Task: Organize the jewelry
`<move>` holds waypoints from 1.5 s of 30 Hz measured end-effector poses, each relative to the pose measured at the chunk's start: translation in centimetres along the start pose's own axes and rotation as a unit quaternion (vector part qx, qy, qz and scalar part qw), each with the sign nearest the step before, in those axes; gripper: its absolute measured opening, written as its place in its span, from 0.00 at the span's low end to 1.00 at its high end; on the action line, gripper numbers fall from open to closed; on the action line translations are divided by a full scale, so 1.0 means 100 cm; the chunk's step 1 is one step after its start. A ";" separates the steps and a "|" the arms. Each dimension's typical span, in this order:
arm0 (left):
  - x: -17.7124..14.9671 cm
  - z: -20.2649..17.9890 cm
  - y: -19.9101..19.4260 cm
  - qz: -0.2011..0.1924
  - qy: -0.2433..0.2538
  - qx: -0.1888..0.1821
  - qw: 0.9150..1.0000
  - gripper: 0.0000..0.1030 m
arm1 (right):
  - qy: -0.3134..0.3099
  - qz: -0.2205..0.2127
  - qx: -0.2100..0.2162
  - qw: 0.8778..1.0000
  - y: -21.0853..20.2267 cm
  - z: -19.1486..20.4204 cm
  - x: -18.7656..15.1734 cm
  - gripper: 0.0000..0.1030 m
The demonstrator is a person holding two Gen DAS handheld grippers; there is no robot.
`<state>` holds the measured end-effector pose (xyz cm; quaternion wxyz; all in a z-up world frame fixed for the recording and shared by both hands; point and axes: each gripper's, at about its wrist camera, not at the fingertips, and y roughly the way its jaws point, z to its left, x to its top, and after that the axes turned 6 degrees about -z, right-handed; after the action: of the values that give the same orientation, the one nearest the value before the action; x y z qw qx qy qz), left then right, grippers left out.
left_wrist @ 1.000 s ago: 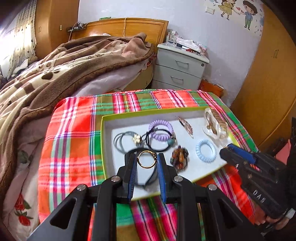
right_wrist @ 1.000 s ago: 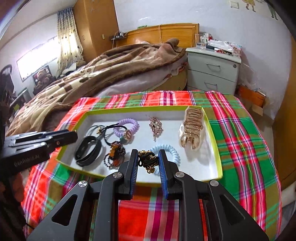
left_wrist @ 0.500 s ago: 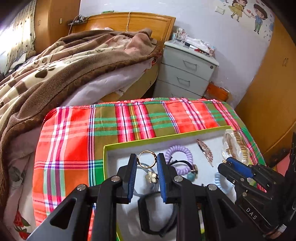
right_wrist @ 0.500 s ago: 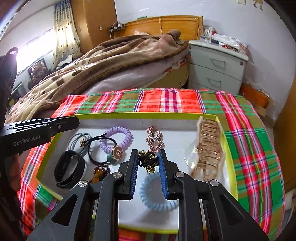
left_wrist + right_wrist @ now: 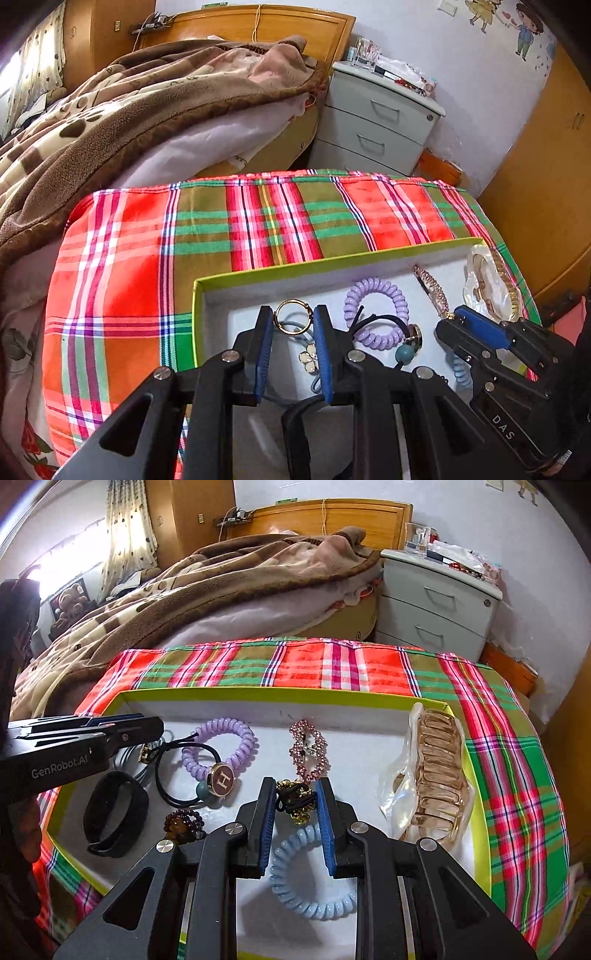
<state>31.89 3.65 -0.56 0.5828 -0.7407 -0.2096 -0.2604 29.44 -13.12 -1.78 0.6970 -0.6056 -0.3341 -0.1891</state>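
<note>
Jewelry mostly sat in the green-rimmed white tray [image 5: 476, 812] already; left gripper [image 5: 293, 325] pinched a gold ring [image 5: 290, 316], right gripper [image 5: 297, 799] pinched a black-and-gold hair tie [image 5: 295, 797], so 2 pieces left to place.

Counted: one green-rimmed tray [image 5: 476, 849]; two spiral hair ties, lilac [image 5: 236, 738] and pale blue [image 5: 314, 904]; one gold ring [image 5: 291, 316]; one pink rhinestone clip [image 5: 309, 751]; one amber claw clip [image 5: 439, 775]; one black band [image 5: 114, 818]; one two-drawer nightstand [image 5: 436, 605].
</note>
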 end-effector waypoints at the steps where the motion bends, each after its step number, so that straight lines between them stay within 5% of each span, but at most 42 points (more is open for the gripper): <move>1: -0.001 0.000 0.001 0.001 0.000 0.000 1.000 0.23 | 0.000 0.002 -0.002 1.000 0.000 0.000 0.000 0.22; 25: -0.004 -0.011 -0.016 -0.006 0.009 0.011 1.000 0.39 | 0.015 -0.019 -0.002 1.000 -0.017 0.000 0.005 0.33; 45: -0.055 -0.046 -0.091 -0.077 0.016 0.106 0.991 0.40 | 0.023 -0.091 -0.020 0.995 -0.095 0.016 -0.022 0.39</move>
<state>21.34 1.27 3.71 0.6396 -0.6522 -0.2827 -0.2925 21.14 -13.76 3.58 0.6723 -0.5819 -0.3675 -0.2726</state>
